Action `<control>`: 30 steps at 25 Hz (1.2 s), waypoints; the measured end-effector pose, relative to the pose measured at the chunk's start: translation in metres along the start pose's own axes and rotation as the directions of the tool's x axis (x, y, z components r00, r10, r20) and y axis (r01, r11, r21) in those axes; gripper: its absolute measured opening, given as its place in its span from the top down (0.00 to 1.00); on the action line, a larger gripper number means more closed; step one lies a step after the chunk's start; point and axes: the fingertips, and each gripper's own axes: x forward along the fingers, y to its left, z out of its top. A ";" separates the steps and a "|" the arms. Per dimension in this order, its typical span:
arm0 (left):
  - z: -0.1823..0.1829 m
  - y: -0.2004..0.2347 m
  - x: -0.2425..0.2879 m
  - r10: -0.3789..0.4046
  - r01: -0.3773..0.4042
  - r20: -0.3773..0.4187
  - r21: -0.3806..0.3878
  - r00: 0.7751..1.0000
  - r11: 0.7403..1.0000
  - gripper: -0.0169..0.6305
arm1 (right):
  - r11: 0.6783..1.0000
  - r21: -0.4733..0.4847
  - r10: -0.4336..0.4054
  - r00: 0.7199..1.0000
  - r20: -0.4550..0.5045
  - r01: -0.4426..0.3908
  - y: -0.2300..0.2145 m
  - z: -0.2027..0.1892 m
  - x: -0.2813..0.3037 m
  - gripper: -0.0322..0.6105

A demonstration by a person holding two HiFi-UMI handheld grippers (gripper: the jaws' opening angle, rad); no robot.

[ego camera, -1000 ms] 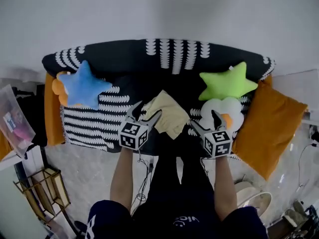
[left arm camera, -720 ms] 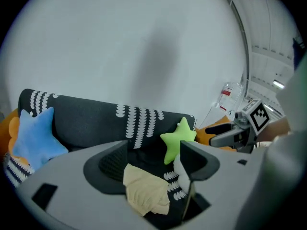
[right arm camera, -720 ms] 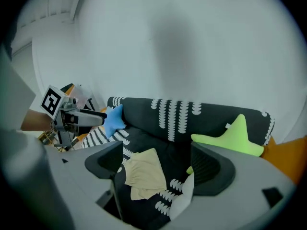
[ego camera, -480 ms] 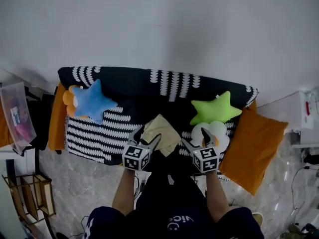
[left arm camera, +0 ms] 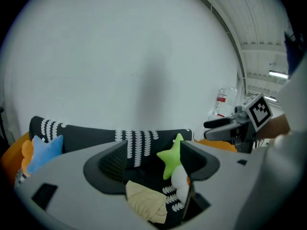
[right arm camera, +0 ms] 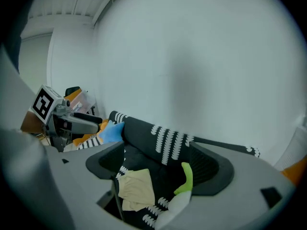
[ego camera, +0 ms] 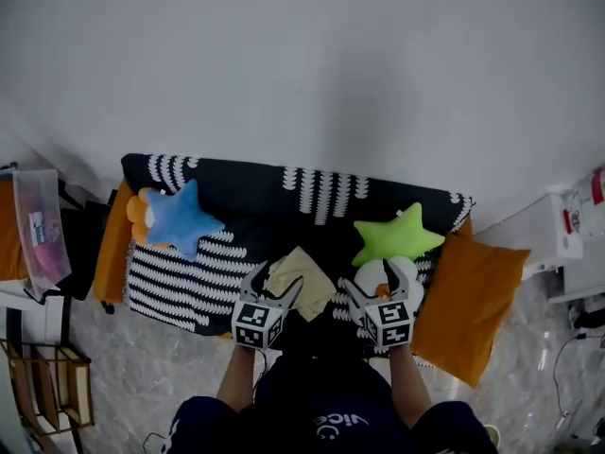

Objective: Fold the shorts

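The pale yellow shorts [ego camera: 302, 276] lie folded on the black-and-white sofa [ego camera: 284, 192], near its front edge. They also show in the left gripper view [left arm camera: 146, 202] and the right gripper view [right arm camera: 135, 188]. My left gripper [ego camera: 276, 285] hovers open just in front of the shorts, at their left side. My right gripper [ego camera: 375, 283] hangs open to their right, in front of the white cushion [ego camera: 386, 277]. Neither gripper holds anything.
A blue star cushion [ego camera: 178, 218] lies at the sofa's left, a green star cushion [ego camera: 395, 235] at its right. An orange cushion [ego camera: 469, 291] leans off the right end. A clear box [ego camera: 38, 230] stands at the far left. A white wall [ego camera: 302, 64] rises behind.
The head camera has pulled back and up, so the sofa looks smaller and more wall shows. Both grippers stay open and have drawn slightly back from the folded shorts.
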 end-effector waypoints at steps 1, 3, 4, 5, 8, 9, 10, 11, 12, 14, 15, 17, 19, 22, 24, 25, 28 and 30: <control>0.006 -0.004 -0.002 -0.008 0.008 0.011 0.022 1.000 1.000 0.47 | 1.000 -0.010 -0.007 1.000 0.018 0.007 -0.002 0.007 -0.005 0.31; 0.020 -0.012 -0.006 -0.022 0.020 0.038 0.047 0.999 0.999 0.47 | 0.999 -0.032 -0.024 0.998 0.050 0.026 -0.007 0.021 -0.015 0.31; 0.027 -0.015 -0.009 -0.026 0.024 0.053 0.046 0.998 0.999 0.47 | 0.999 -0.036 -0.034 0.997 0.065 0.036 -0.010 0.026 -0.022 0.31; 0.034 -0.018 -0.011 -0.028 0.025 0.070 0.040 0.997 0.999 0.47 | 0.998 -0.035 -0.043 0.996 0.080 0.046 -0.013 0.032 -0.028 0.31; 0.055 -0.025 -0.018 -0.022 0.017 0.115 0.041 0.993 0.999 0.47 | 0.996 -0.050 -0.068 0.990 0.127 0.075 -0.019 0.051 -0.045 0.31; 0.061 -0.028 -0.021 -0.019 0.013 0.127 0.052 0.992 0.999 0.47 | 0.994 -0.063 -0.074 0.987 0.145 0.084 -0.021 0.059 -0.050 0.31; 0.069 -0.030 -0.023 -0.017 0.007 0.142 0.065 0.990 0.998 0.47 | 0.993 -0.073 -0.079 0.983 0.165 0.092 -0.022 0.068 -0.054 0.31; 0.077 -0.032 -0.024 -0.013 0.001 0.163 0.074 0.987 0.997 0.48 | 0.992 -0.079 -0.084 0.979 0.188 0.101 -0.025 0.078 -0.059 0.30; 0.087 -0.035 -0.026 -0.010 -0.005 0.187 0.080 0.982 0.997 0.47 | 0.991 -0.082 -0.090 0.973 0.214 0.110 -0.028 0.088 -0.064 0.30; 0.106 -0.041 -0.030 -0.011 -0.010 0.240 0.089 0.971 0.996 0.47 | 0.989 -0.080 -0.098 0.959 0.267 0.124 -0.033 0.107 -0.074 0.30; 0.115 -0.045 -0.032 -0.017 -0.008 0.262 0.096 0.965 0.995 0.48 | 0.989 -0.077 -0.101 0.950 0.294 0.129 -0.034 0.116 -0.079 0.30; 0.132 -0.052 -0.035 -0.033 -0.002 0.296 0.116 0.955 0.993 0.48 | 0.987 -0.073 -0.107 0.933 0.343 0.140 -0.036 0.133 -0.089 0.30; 0.149 -0.059 -0.036 -0.044 -0.003 0.320 0.145 0.946 0.989 0.48 | 0.986 -0.072 -0.111 0.916 0.385 0.149 -0.038 0.148 -0.099 0.30; 0.171 -0.065 -0.042 -0.043 -0.025 0.368 0.179 0.929 0.983 0.47 | 0.983 -0.087 -0.108 0.896 0.430 0.161 -0.038 0.167 -0.111 0.30; 0.183 -0.065 -0.047 -0.038 -0.040 0.397 0.187 0.917 0.981 0.48 | 0.980 -0.104 -0.104 0.886 0.451 0.168 -0.037 0.176 -0.115 0.30; 0.187 -0.064 -0.048 -0.036 -0.045 0.405 0.188 0.913 0.981 0.48 | 0.980 -0.109 -0.101 0.884 0.457 0.168 -0.036 0.179 -0.115 0.30; 0.192 -0.063 -0.048 -0.046 -0.034 0.392 0.194 0.919 0.980 0.48 | 0.977 -0.131 -0.095 0.894 0.438 0.168 -0.034 0.178 -0.111 0.31; 0.194 -0.062 -0.048 -0.047 -0.031 0.399 0.186 0.916 0.982 0.50 | 0.975 -0.148 -0.091 0.903 0.421 0.167 -0.031 0.177 -0.108 0.31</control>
